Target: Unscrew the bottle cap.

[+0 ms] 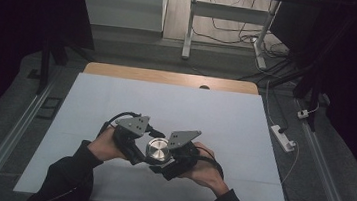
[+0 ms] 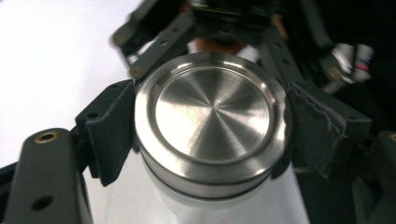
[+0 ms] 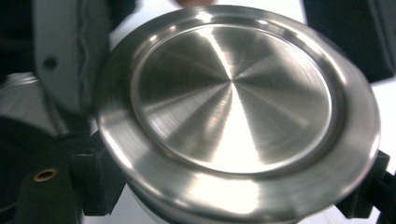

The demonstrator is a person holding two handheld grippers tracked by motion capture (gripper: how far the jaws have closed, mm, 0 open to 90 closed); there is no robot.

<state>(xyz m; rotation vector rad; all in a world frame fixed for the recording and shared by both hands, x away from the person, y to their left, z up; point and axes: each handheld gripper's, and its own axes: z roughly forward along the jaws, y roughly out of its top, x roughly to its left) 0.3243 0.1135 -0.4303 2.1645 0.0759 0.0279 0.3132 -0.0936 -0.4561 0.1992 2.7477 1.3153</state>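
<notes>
Left gripper view shows left tongs [image 2: 210, 135] clamping steel lid [image 2: 212, 116] above white body [image 2: 187, 210].

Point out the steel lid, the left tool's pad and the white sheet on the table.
steel lid [image 2: 212, 119]: left gripper view, centre of its brushed top.
left tool's pad [image 2: 112, 133]: left gripper view, pad face beside the lid.
white sheet [image 1: 166, 104]: high view, bare middle.

One steel-lidded jar [image 1: 157, 149]; two handheld grippers, left gripper [image 1: 142, 153] and right gripper [image 1: 162, 165]; two hands; one white table mat [image 1: 116, 104] were present.

Steel-lidded white jar [image 2: 211, 122], upright, above table
</notes>
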